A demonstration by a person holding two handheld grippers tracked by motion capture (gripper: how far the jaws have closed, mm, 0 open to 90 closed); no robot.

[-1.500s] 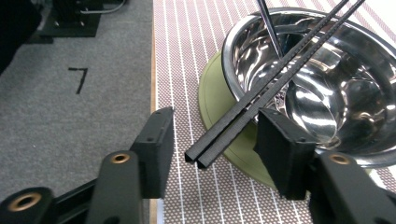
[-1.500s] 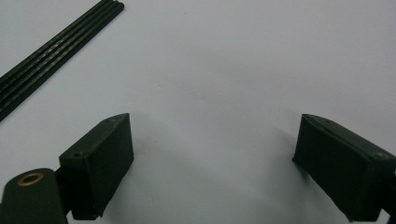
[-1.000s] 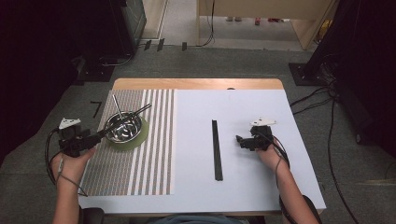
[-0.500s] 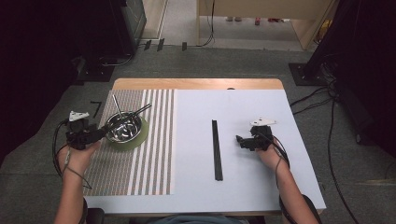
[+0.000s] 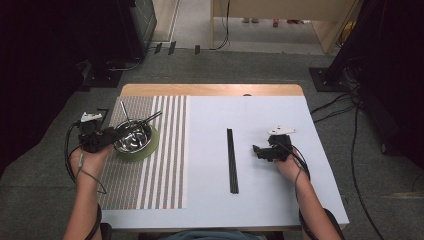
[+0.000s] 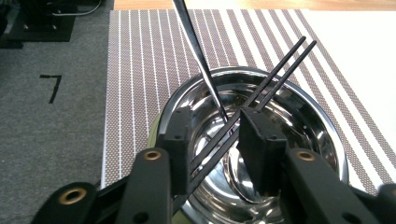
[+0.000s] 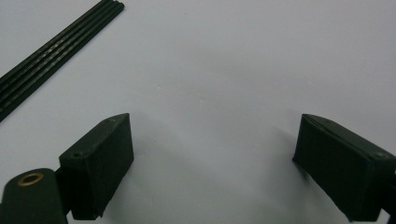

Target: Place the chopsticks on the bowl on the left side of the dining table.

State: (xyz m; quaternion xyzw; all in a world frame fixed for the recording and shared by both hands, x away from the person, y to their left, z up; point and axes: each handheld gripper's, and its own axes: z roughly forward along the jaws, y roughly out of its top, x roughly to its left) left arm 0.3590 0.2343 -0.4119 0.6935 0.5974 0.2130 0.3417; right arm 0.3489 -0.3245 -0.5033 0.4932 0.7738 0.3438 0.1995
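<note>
Steel bowl (image 6: 261,154): landmark; shiny, seated on a green round mat (image 5: 150,150) atop the striped placemat (image 5: 150,185), at the table's left.
Left gripper (image 6: 212,140): nearest the bowl, at its left rim; jaws have just been closing, a pair of black chopsticks (image 6: 275,70) lying between them. Whether the pads already press the sticks cannot be told; a gap shows beside the left pad.
Change noted: a second ago this gripper sat lower and farther left of the bowl with wider jaws; it now stands over the rim (image 5: 102,137). Judged: a grasp on the sticks in the bowl is being taken.
Metal rod (image 6: 198,51): thin, silvery, leaning from the bowl toward the far side; its lower end is hidden behind the jaws.
Second chopstick set (image 5: 232,160): black, flat on the white sheet (image 5: 240,125), well right of the bowl.
Right gripper (image 5: 259,150): farther right again, resting on the sheet; jaws stand wide apart with nothing between them (image 7: 212,154).
Hard to make out: near ends of the bowl's sticks, masked by the left gripper's body.
</note>
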